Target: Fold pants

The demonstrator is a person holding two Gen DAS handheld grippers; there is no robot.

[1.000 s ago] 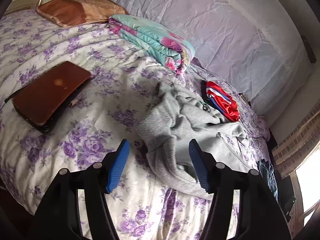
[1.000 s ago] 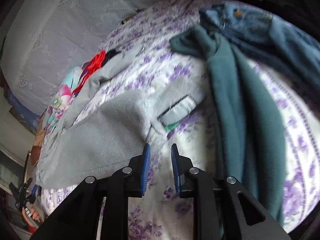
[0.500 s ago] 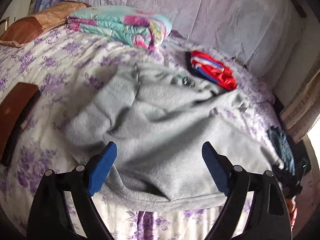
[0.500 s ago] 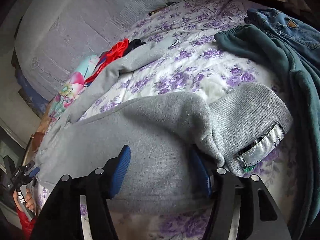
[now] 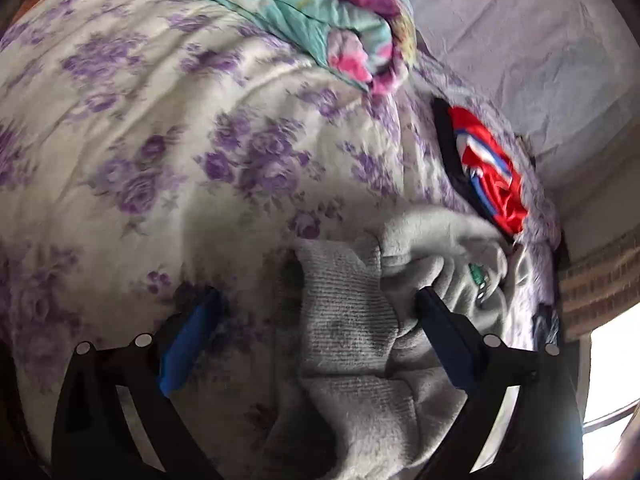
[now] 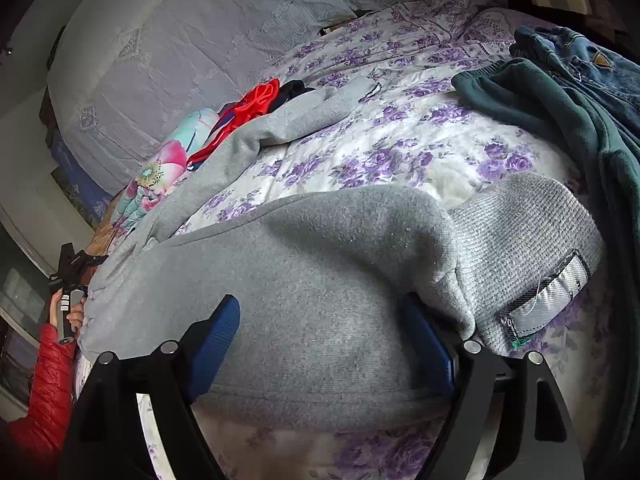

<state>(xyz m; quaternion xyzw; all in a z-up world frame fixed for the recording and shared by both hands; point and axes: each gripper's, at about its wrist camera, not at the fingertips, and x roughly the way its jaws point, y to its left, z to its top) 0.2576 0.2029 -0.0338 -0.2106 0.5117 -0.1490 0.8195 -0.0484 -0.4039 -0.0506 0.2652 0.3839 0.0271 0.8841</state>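
Partly hidden, perhaps bunched: grey pants (image 5: 352,320)

Right gripper (image 6: 320,340) spread wide over grey pants (image 6: 320,280), ribbed waistband (image 6: 532,232) right. Green garment (image 6: 560,108) and jeans (image 6: 580,60) beyond, on floral bedspread (image 6: 400,152).

Floral bedspread (image 5: 168,128), brick wall (image 5: 600,276), bright window (image 5: 612,368)

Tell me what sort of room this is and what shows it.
Most likely a bedroom in a home. The grey pants lie on a bed covered with a purple-flowered quilt, a folded blanket sits near the far edge, and more clothes, green pants and jeans, are heaped alongside.
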